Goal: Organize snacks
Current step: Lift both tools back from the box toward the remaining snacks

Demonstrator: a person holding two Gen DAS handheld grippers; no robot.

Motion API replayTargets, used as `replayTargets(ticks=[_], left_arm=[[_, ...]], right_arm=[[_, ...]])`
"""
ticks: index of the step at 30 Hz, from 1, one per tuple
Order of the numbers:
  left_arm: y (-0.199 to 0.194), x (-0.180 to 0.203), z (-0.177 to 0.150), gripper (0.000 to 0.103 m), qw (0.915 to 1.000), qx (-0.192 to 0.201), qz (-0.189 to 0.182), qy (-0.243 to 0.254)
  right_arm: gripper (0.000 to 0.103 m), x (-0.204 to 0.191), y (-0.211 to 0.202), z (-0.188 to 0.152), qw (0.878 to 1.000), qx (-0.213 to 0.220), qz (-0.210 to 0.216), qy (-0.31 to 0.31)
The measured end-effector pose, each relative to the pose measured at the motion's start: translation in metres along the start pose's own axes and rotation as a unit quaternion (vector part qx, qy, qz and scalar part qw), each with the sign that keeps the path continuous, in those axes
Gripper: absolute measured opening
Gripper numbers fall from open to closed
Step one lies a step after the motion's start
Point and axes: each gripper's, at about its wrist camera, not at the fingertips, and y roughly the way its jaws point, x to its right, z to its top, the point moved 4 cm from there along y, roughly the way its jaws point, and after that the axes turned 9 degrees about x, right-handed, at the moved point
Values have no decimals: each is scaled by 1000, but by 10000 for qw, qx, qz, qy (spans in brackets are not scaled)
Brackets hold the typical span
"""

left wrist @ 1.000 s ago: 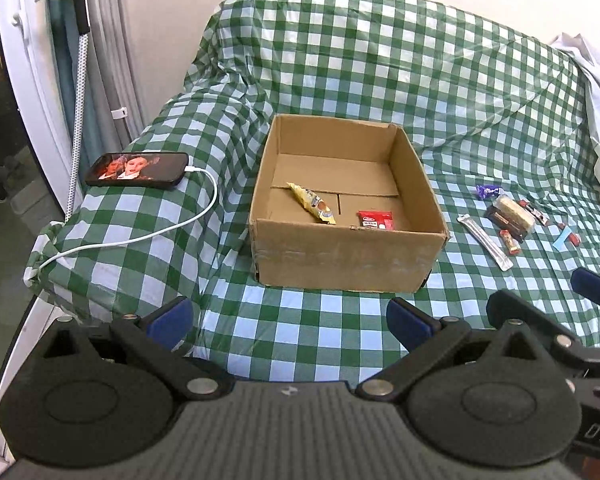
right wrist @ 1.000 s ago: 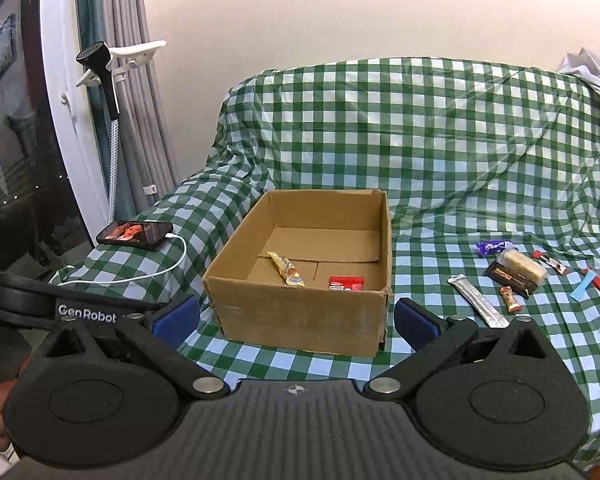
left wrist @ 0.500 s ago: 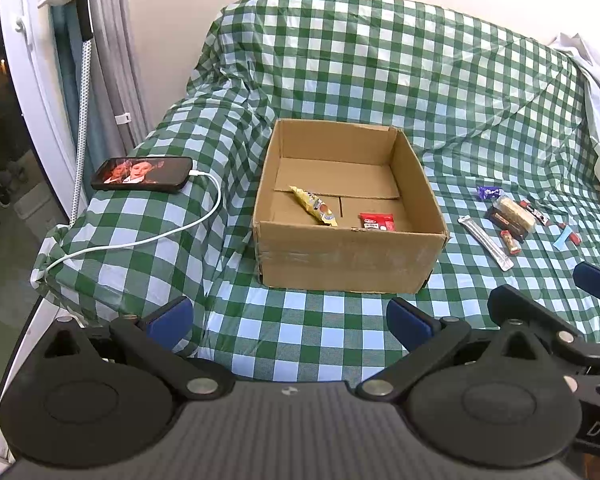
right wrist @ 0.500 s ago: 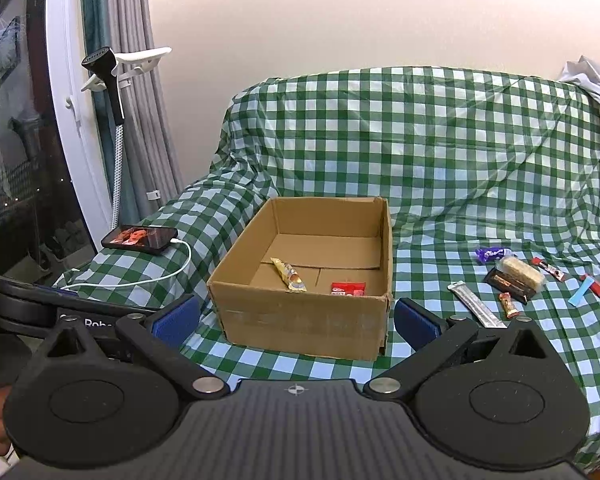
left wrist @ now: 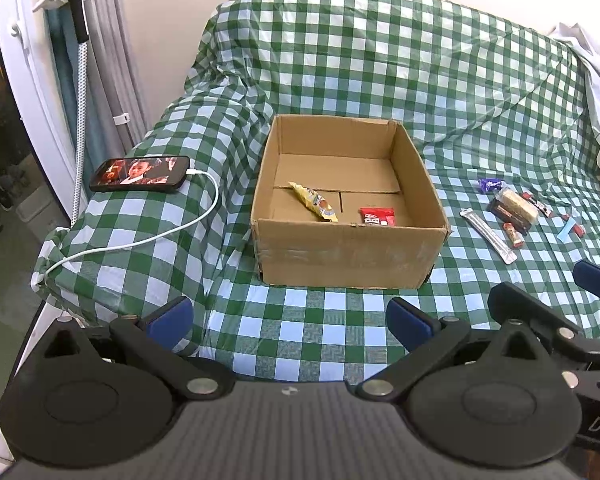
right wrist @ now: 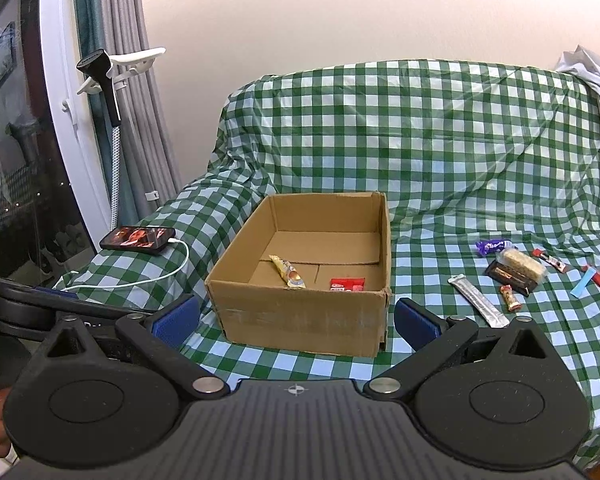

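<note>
An open cardboard box (left wrist: 346, 254) (right wrist: 300, 318) sits on the green checked cloth and holds a yellow snack packet (left wrist: 313, 201) (right wrist: 288, 272) and a red packet (left wrist: 377, 216) (right wrist: 347, 284). Right of the box lie several loose snacks: a silver stick (left wrist: 489, 235) (right wrist: 478, 301), a pale cereal bar (left wrist: 518, 203) (right wrist: 522, 263), a purple wrapper (left wrist: 490, 185) (right wrist: 491, 245) and a blue strip (left wrist: 567, 229) (right wrist: 584, 286). My left gripper (left wrist: 288, 322) and right gripper (right wrist: 296, 320) hover open and empty in front of the box.
A phone (left wrist: 140, 174) (right wrist: 138, 239) with a lit screen and a white cable (left wrist: 156, 234) lies left of the box. A white frame and grey curtain (right wrist: 112, 80) stand at the left. White fabric (left wrist: 596, 76) lies at the right edge.
Both grippers have drawn back and risen a little, so the box and snacks look smaller and lower in the views. Nothing on the cloth has moved.
</note>
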Motion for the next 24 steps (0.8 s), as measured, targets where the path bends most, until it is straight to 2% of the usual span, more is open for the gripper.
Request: replayTargets(ticks=[12,24], left_arm=[[10,15,8,103,9998,-160,-67,111],[26,48,18,103,9990,-314,-142,286]], right_arm=[[102,18,6,-1,9996,-21,-62,260],[102,61,13,-7,9972,-47,-327,669]])
